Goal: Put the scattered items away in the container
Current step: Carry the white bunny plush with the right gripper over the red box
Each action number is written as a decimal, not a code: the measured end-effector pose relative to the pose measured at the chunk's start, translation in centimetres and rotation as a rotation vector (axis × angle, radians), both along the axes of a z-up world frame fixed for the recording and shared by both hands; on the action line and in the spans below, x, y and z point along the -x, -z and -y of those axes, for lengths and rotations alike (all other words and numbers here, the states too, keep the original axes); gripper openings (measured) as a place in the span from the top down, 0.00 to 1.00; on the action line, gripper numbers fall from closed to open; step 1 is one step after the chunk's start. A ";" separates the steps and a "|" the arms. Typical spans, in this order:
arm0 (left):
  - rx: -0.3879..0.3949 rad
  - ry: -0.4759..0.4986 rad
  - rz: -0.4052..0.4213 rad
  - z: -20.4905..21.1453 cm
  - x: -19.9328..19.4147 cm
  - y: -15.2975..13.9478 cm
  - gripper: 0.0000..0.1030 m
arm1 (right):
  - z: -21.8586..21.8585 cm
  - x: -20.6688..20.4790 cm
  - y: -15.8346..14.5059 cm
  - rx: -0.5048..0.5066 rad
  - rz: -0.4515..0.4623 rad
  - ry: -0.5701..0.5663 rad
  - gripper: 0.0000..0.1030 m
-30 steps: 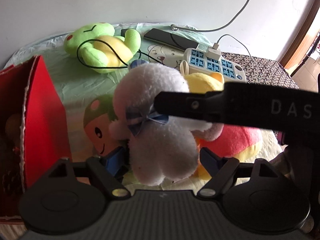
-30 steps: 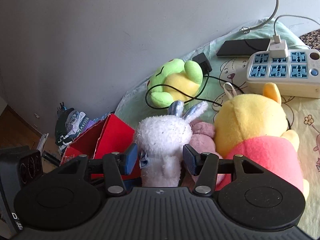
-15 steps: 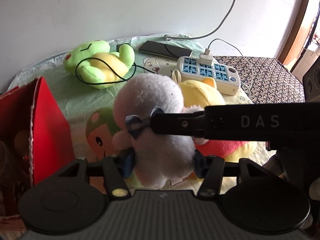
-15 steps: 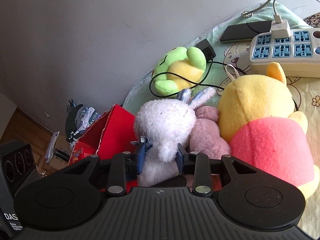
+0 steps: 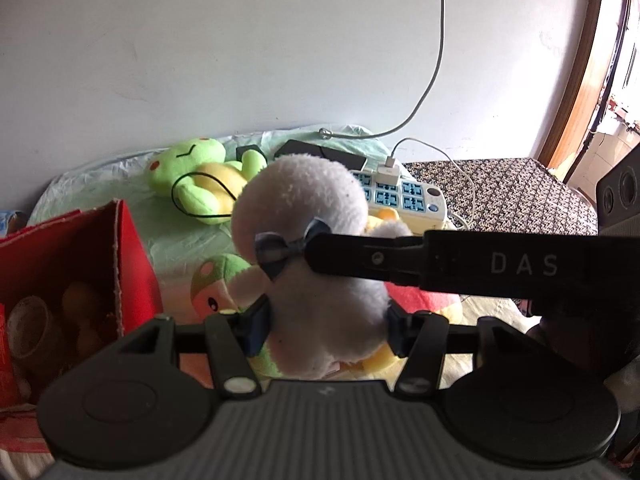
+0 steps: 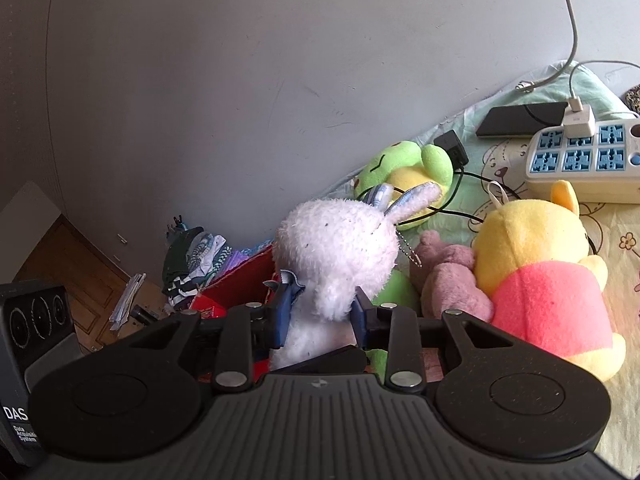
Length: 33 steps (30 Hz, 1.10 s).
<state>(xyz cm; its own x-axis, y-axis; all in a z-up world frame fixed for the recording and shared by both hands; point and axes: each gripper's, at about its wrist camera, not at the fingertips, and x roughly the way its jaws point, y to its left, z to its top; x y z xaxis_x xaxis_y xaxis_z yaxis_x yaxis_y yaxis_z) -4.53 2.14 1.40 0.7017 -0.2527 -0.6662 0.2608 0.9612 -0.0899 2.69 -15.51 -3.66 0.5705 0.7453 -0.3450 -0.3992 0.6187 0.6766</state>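
Note:
A white plush rabbit (image 5: 308, 216) with a blue bow is held off the bed by both grippers. My left gripper (image 5: 326, 326) is shut on its lower body. My right gripper (image 6: 318, 314) is shut on its neck; the rabbit's head (image 6: 340, 248) and ears rise above the fingers. The right gripper's arm crosses the left wrist view (image 5: 440, 264). The red cardboard box (image 5: 100, 256) stands at the left, open, with items inside. A yellow bear in a red shirt (image 6: 540, 276), a pink plush (image 6: 448, 280) and a green frog plush (image 5: 192, 176) lie on the bed.
A white and blue power strip (image 6: 580, 160) with a plugged charger, a black phone (image 6: 520, 120) and black cables lie near the wall. A patterned dark cloth (image 5: 500, 192) covers the right of the bed. Clothes are piled on the floor (image 6: 192, 260) beyond the box.
Both grippers closed on the white rabbit and lifted it up from the bed. The box interior has come more into the left view.

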 end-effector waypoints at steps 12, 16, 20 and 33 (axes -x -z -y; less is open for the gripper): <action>0.029 -0.044 0.094 -7.2 2.7 -2.5 0.44 | -6.4 1.8 -3.4 0.033 0.117 -0.017 0.67; 0.018 -0.096 0.102 -11.1 3.5 -2.9 0.44 | -10.2 1.9 -3.5 0.024 0.135 -0.055 0.67; -0.006 -0.152 0.099 -14.8 4.0 -2.8 0.44 | -14.2 1.9 -3.2 0.021 0.146 -0.104 0.67; -0.083 -0.210 0.055 -22.5 1.9 1.0 0.44 | -23.4 0.9 -0.4 0.046 0.119 -0.155 0.67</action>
